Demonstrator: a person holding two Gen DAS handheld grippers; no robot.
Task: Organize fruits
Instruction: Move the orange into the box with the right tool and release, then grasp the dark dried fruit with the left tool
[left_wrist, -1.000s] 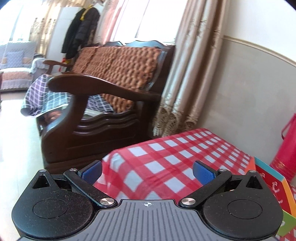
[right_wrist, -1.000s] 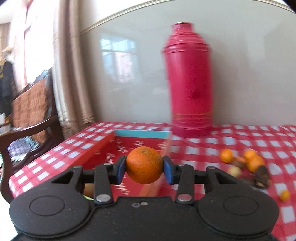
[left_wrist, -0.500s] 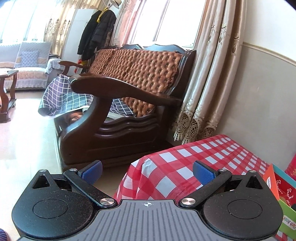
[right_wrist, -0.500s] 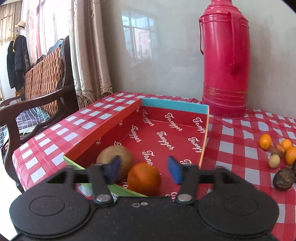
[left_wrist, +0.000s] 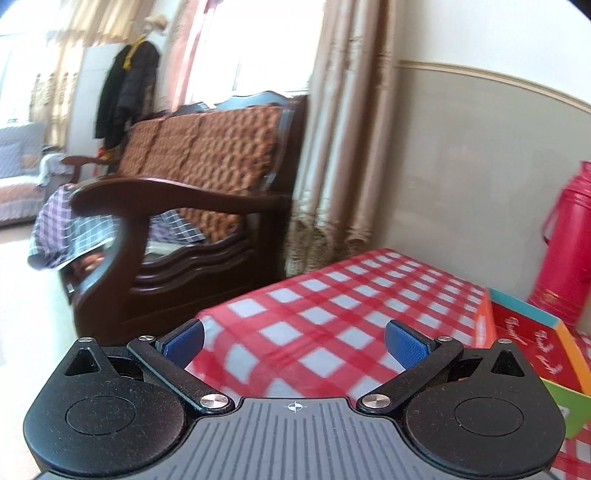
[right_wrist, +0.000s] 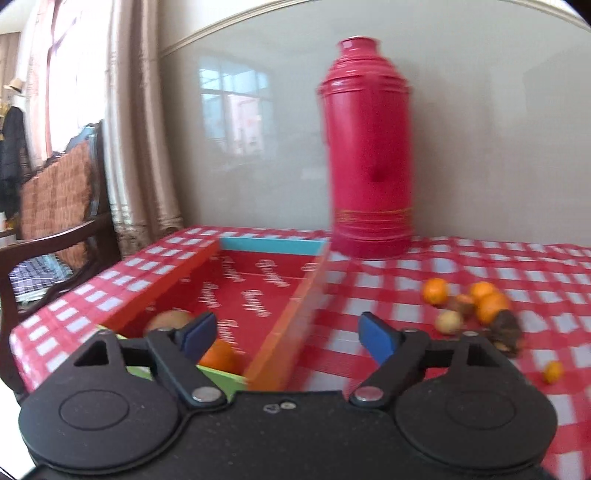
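A: From the left wrist view, we see our left gripper (left_wrist: 293, 341) with its blue fingers (left_wrist: 404, 347) spread wide and nothing between them. It hangs over the near corner of the table (left_wrist: 332, 314), which wears a red and white checked cloth.

B: To the right we catch one end of the red cardboard box (left_wrist: 532, 343) and, behind it, the red thermos (left_wrist: 570, 243) by the wall. A dark wooden sofa (left_wrist: 177, 206) with brown cushions stands beyond the table, next to a beige curtain (left_wrist: 343, 147).

A: In the right wrist view, our right gripper (right_wrist: 286, 338) has its fingers opening, and nothing sits between them.

B: The orange (right_wrist: 219, 356) lies in the box's near corner, partly behind the left finger, with a kiwi (right_wrist: 166, 321) just beside it. Both rest on the box's red floor with white lettering.

A: Out on the cloth to the right we see a small cluster of loose fruit: a mandarin (right_wrist: 436, 291), two more oranges (right_wrist: 491, 304) touching, a pale round fruit (right_wrist: 448, 322) and a dark wrinkled fruit (right_wrist: 508, 328). A tiny kumquat (right_wrist: 553, 371) lies apart, nearer us.

B: The picture is blurred, so we cannot name the dark one more exactly.
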